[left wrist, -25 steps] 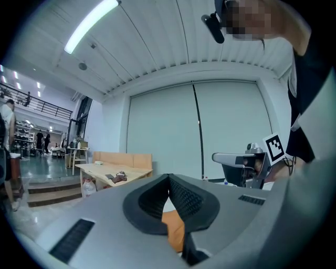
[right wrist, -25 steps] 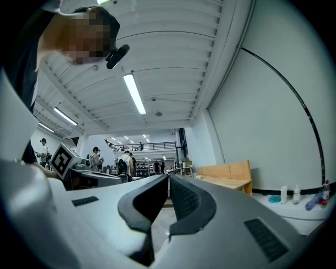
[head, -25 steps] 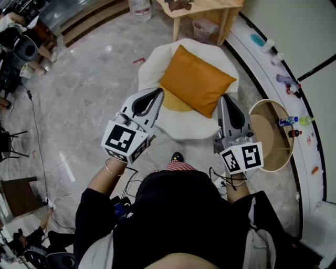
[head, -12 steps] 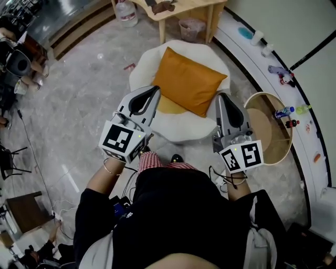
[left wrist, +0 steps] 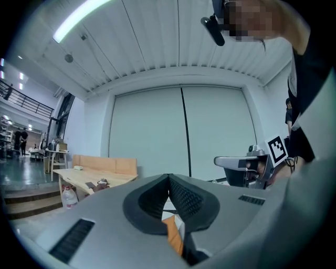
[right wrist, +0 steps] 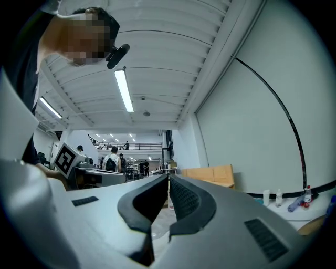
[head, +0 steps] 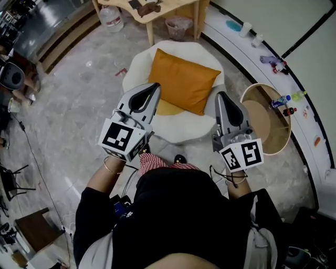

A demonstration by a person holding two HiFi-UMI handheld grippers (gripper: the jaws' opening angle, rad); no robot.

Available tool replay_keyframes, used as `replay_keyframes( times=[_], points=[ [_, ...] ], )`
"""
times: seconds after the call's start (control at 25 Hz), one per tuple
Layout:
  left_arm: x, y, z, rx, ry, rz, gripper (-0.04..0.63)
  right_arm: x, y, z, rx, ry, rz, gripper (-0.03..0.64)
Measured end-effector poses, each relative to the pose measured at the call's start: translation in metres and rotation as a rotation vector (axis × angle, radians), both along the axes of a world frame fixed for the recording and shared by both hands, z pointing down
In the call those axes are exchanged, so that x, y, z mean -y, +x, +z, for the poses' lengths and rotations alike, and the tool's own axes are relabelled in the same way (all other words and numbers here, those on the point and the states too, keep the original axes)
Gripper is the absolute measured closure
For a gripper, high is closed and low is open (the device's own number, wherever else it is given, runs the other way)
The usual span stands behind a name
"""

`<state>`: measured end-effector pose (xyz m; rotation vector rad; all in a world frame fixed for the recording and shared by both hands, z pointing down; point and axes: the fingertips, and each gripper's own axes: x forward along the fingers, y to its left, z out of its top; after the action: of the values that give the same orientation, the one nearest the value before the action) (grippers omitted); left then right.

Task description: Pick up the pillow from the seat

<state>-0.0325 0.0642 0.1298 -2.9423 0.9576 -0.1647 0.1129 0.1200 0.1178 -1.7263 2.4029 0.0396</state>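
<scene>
An orange pillow (head: 182, 80) leans on the white round seat (head: 140, 64) in the head view. My left gripper (head: 156, 86) is shut and hovers over the seat's left front, its tip just left of the pillow's lower corner. The right gripper (head: 220, 96) is shut too and hangs beside the seat's right edge, just off the pillow's right side. Neither holds anything. In the left gripper view a sliver of orange pillow (left wrist: 174, 235) shows below the closed left gripper (left wrist: 168, 177). In the right gripper view the closed right gripper (right wrist: 168, 177) points up at the room.
A round wooden side table (head: 265, 126) with small bottles stands right of the seat. Behind the seat are a wooden table (head: 148, 11), a bin (head: 178, 25) and a water jug (head: 111, 18). A curved white ledge (head: 304, 123) with small items runs along the right. Cables lie on the grey floor.
The head view has shifted, so the seat and pillow sit a little lower and further left. Both grippers have come slightly closer to the pillow and stay shut.
</scene>
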Motion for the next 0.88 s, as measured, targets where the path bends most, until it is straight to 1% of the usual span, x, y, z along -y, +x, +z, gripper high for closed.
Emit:
replay_keyframes(
  times=[0.32, 0.88],
  points=[
    [0.031, -0.023, -0.003, -0.001, -0.010, 0.069, 0.586, 0.021, -0.022, -0.003, 0.022, -0.011, 0.080, 0.594],
    [0.089, -0.062, -0.001, 0.000, -0.016, 0.191, 0.586, 0.059, -0.068, -0.005, 0.006, -0.017, 0.210, 0.594]
  ],
)
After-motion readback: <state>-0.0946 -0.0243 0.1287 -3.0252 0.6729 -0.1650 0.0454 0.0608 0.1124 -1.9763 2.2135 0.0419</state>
